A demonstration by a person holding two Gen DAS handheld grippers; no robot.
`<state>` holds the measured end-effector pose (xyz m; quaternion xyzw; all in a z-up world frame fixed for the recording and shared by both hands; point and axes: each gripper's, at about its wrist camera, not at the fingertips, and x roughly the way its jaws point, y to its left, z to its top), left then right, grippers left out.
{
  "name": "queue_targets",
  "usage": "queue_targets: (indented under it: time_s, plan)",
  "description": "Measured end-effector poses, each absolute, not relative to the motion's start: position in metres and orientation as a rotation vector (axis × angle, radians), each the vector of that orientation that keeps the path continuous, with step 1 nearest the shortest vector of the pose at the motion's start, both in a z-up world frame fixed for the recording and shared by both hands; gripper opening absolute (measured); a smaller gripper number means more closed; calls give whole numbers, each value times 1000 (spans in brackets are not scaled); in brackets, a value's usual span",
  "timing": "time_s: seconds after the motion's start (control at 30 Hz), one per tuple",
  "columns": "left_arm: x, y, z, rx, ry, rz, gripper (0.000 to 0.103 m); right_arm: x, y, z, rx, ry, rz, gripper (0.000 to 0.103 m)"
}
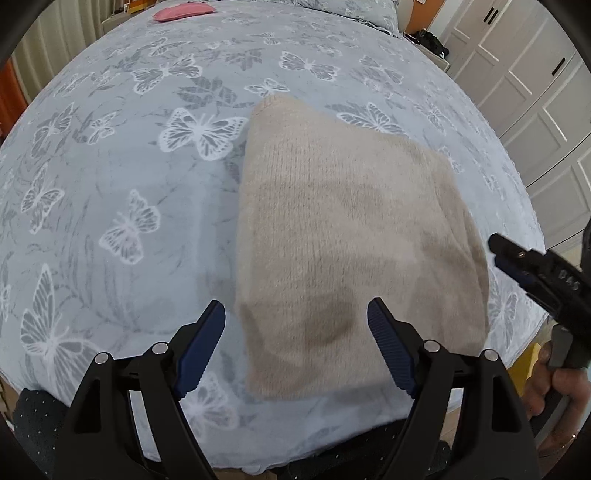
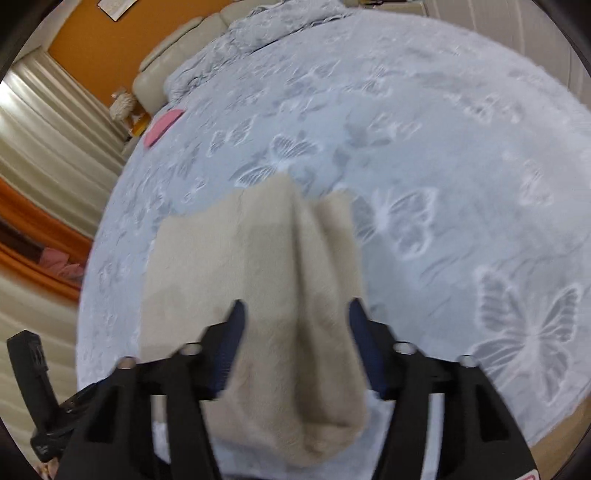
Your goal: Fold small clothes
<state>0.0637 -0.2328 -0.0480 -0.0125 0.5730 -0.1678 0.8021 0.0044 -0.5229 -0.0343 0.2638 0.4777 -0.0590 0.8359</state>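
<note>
Both black plastic grippers, left [image 1: 295, 325] and right [image 2: 295, 325], carry ribbed blue jaw pads and silver pivot screws; white digits mark one body.

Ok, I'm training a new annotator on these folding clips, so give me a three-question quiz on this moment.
1. True or false: the left tool is clamped on the beige knit garment.
2. Which item lies at the far edge of the butterfly bedspread? A) a pink cloth B) a green towel C) a black sock
3. Fill in: in the right wrist view, the right tool has its jaws ____ over the garment.

Key: 1 false, it is open, fingers apart above the cloth. 2 A, the pink cloth. 3 open.
</note>
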Motion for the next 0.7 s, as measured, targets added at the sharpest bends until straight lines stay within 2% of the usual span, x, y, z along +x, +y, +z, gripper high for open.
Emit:
queue_targets:
  time_s: [0.07,0.17,0.27,0.37,0.4,0.43,0.47,0.57,0.7]
  plan:
    - [67,-235,-49,-28,1229,-355,77,12,-521,-43,515,1051,-153,62]
    - [69,-238,-49,-42,1226,-358,77,22,-525,-68,598,1125,-93,62]
    - [69,-243,-49,-17,1220,-361,77,22,-515,-66,605,1110,-60,62]
    - [69,-245,-51,-5,1218,-362,77,23,-505,-67,602,1101,-46,68]
    - [69,-246,-52,-2,1221,-362,77,25,-501,-73,573,1121,-44,63]
    - [69,-246,-54,0,1225,-360,77,29,-498,-76,535,1137,-46,31]
    - [69,-246,-55,2,1229,-357,77,33,-496,-76,498,1144,-46,24]
    - [69,-244,-55,1,1231,-350,77,23,-509,-62,552,1076,-54,18]
    - [70,-244,-60,6,1235,-346,77,21,-512,-79,550,1097,-61,21]
